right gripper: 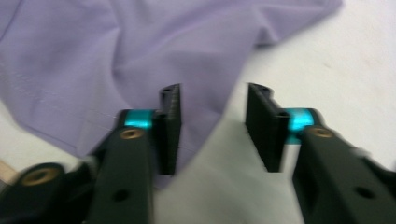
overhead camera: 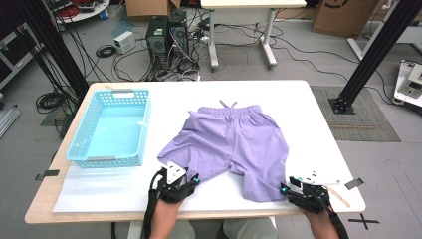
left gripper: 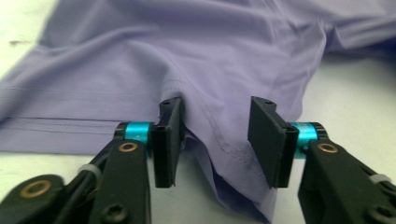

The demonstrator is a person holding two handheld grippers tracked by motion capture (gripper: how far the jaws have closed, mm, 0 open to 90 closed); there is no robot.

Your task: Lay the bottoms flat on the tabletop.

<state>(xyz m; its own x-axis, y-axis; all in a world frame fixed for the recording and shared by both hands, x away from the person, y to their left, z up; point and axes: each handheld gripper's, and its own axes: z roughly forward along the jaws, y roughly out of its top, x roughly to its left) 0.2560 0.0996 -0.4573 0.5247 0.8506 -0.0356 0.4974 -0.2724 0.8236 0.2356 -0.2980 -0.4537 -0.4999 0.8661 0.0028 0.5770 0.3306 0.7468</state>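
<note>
A pair of lilac shorts (overhead camera: 234, 144) lies spread flat on the white table (overhead camera: 298, 99), waistband and drawstring toward the far edge, the two legs pointing at the person's side. Just to the left of the shorts stands a light blue basket (overhead camera: 112, 127), apart from the cloth. The left gripper (overhead camera: 191, 180) sits at the hem of the shorts' left leg; in the left gripper view (left gripper: 215, 140) its jaws stand apart with a raised fold of the hem between them, the left pad touching the cloth, the right pad not pressing on it. The right gripper (overhead camera: 284, 188) is at the bottom corner of the shorts' right leg; in the right gripper view (right gripper: 212, 128) its jaws are parted too, the hem corner under the left one, bare table under the right.
</note>
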